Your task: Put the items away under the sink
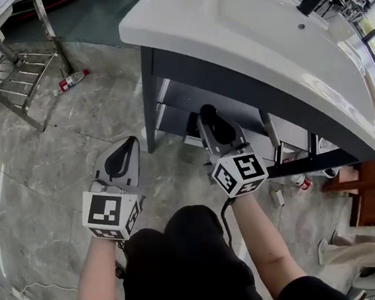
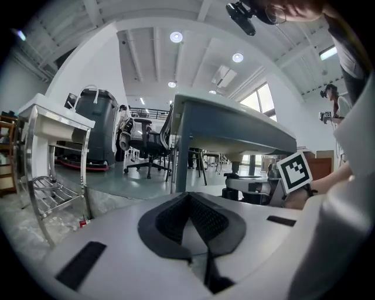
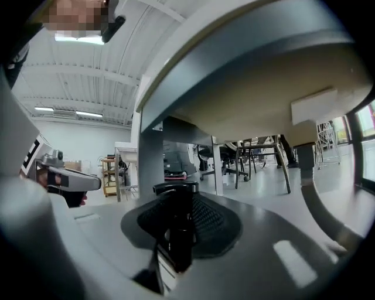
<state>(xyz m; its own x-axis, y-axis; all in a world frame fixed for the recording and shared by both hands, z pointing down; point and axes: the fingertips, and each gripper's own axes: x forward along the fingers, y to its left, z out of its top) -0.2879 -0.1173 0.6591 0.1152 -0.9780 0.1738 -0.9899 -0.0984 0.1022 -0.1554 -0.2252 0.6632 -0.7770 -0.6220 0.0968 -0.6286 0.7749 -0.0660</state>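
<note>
**A:** Grey marble floor [image 1: 36, 168], a white sink [image 1: 229, 35] on a dark stand, and the person low in front of it with 2 claws out.

**B:** Is either one holding anything?

**A:** The right claw [image 1: 211, 118] is clamped on a dark bottle [image 3: 174, 225] with a black cap, standing upright between the pads. The left claw [image 1: 128, 144] has its tips together and nothing in it.

**B:** So which way does the bottle have to go?

**A:** Straight ahead, the way the claw points. The right claw sits just at the sink's front edge, right of the stand's leg [image 1: 148, 97], and its own view looks along the underside of the basin. The space under the sink lies ahead of it, a little lower, I'd judge.

**B:** And the left?

**A:** Left of that leg, outside the stand, over bare floor. So the right hand is the nearer 1 by far, and it carries the item.

**B:** Anything to watch?

**A:** The bottle's long axis is vertical, cap up, so it can go in as it stands. I'd guess the cap only has to clear the sink's front edge. There's also a red bottle [image 1: 72, 79] lying on the floor by a metal rack [image 1: 16, 71], well apart from both claws, on the left claw's side.
</note>
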